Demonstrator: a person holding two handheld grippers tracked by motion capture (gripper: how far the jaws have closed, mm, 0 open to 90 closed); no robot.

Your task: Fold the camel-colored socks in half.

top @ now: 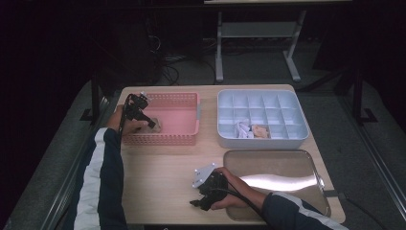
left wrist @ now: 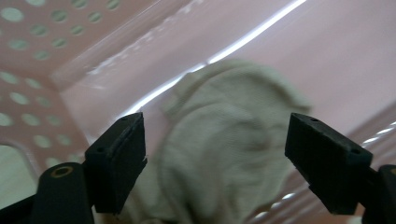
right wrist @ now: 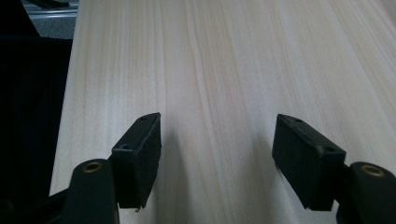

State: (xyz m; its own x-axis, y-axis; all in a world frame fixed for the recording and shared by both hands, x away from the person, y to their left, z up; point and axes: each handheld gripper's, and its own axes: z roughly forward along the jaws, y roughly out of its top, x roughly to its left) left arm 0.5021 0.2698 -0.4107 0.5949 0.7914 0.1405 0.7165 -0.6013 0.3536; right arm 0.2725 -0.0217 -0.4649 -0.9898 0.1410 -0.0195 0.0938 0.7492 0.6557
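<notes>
1. At about ten o'clock on the bench, the left tongs reach into the pink perforated basket, tips pointing toward three o'clock.
2. Seen in the left gripper view, the left tongs stand wide apart, straddling a crumpled beige sock that lies on the basket's floor. The picture is blurred, and I cannot tell whether either pad touches the fabric; there is clear space beside the right pad.
3. From the high view, the sock sits in the basket's left half, near its front wall, just at the tips of the left tongs.
4. Down at six o'clock, the right tongs rest low over the bench near its front edge, just left of the shiny metal tray, pointing toward seven o'clock.
5. Along the right gripper view, the right tongs are spread wide over bare pale wood, with nothing between the pads.
6. Up at two o'clock stands a white divided organiser box; two of its front compartments hold folded pieces, one whitish, one tan.
</notes>
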